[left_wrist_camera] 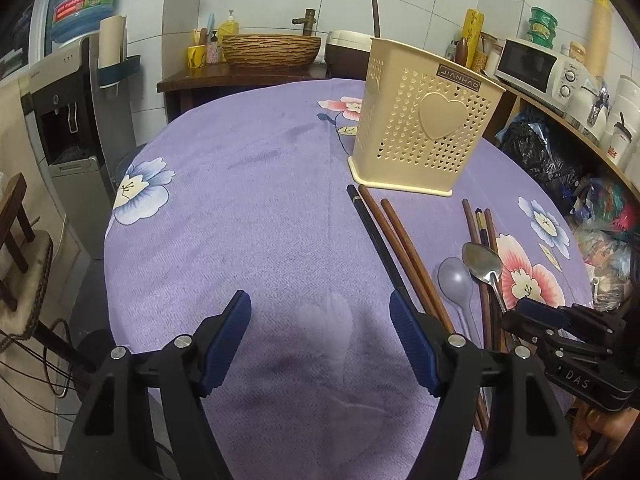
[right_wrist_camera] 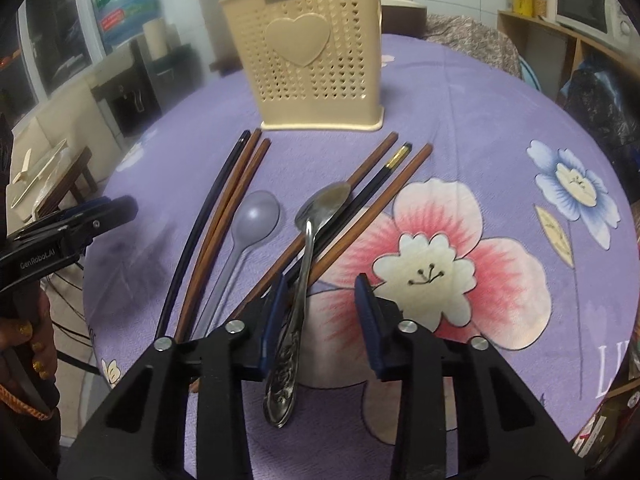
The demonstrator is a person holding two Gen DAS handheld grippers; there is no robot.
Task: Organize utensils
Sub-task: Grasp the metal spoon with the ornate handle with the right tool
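A cream perforated utensil holder (left_wrist_camera: 424, 120) (right_wrist_camera: 316, 60) stands on the purple flowered tablecloth (left_wrist_camera: 248, 184). In front of it lie several chopsticks (left_wrist_camera: 404, 248) (right_wrist_camera: 224, 216), brown and black, a grey plastic spoon (left_wrist_camera: 456, 280) (right_wrist_camera: 256, 216) and a metal spoon (left_wrist_camera: 482, 262) (right_wrist_camera: 308, 248). My right gripper (right_wrist_camera: 322, 304) is open, its jaws on either side of the metal spoon's handle, the left pad close to it. It shows at the right edge of the left wrist view (left_wrist_camera: 532, 312). My left gripper (left_wrist_camera: 320, 320) is open and empty over bare cloth, left of the chopsticks.
A water dispenser (left_wrist_camera: 68, 120) stands left of the table. A wooden basin (left_wrist_camera: 272, 50) sits on a counter behind. Shelves with a microwave (left_wrist_camera: 536, 66) and bags (left_wrist_camera: 540, 152) line the right side. A wooden stool (left_wrist_camera: 16, 232) is at the left.
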